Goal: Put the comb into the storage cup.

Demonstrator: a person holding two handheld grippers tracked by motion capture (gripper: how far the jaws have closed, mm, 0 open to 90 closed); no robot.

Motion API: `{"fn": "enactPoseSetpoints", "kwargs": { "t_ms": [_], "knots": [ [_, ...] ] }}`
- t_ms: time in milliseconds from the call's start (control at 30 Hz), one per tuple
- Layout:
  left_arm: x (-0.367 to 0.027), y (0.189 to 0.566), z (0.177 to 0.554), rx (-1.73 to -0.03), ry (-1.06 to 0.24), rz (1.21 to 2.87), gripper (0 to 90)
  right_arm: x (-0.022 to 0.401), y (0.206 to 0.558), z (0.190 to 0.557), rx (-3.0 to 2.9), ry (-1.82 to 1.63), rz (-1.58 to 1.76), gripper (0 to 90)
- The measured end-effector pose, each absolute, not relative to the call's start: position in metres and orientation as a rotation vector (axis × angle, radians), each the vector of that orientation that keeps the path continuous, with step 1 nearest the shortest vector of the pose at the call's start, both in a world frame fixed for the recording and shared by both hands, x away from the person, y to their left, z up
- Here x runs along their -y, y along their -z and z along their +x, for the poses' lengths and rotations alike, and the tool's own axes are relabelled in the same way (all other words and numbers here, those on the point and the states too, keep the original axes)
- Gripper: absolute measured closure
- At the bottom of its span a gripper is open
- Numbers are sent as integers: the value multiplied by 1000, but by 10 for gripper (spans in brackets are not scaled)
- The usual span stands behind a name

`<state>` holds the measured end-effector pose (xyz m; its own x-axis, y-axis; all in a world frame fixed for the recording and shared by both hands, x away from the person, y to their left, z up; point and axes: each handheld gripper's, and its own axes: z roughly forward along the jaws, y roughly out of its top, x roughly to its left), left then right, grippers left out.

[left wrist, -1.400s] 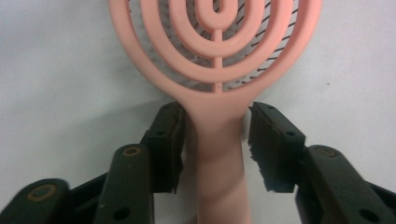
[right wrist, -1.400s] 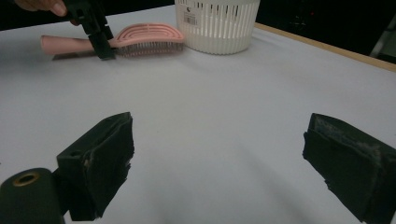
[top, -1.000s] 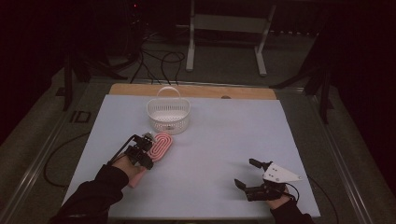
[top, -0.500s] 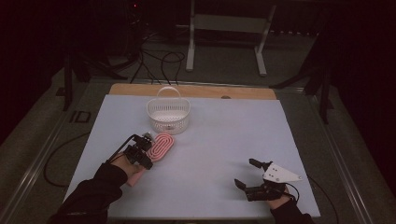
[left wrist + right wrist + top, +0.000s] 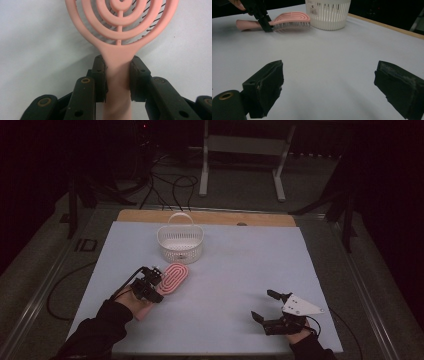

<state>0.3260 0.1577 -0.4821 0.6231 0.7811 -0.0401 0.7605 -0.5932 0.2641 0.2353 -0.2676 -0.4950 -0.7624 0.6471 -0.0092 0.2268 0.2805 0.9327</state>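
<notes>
A pink hairbrush point(image 5: 172, 278) with an oval, ringed head lies on the white table, bristles down, just in front of the white basket point(image 5: 180, 243). My left gripper point(image 5: 154, 279) is shut on the brush's handle where it meets the head; in the left gripper view both pads press the pink handle point(image 5: 117, 75) from either side. In the right gripper view the brush point(image 5: 287, 20) sits far off beside the basket point(image 5: 327, 12). My right gripper point(image 5: 263, 306) rests at the near right of the table, jaws wide apart with nothing between them.
The white slatted basket with a hoop handle stands at the back middle of the white table cover point(image 5: 240, 270). A wooden strip point(image 5: 210, 217) runs along the far edge. Cables and a metal stand point(image 5: 240, 160) lie on the floor beyond.
</notes>
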Motion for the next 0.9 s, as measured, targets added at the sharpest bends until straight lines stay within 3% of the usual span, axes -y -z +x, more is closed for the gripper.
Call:
{"fn": "enactPoseSetpoints", "kwargs": {
  "t_ms": [900],
  "knots": [
    [-124, 459, 303, -953, -203, 2515, 711, 269, 494, 236, -2144, -1484, 806, 83]
  ]
}}
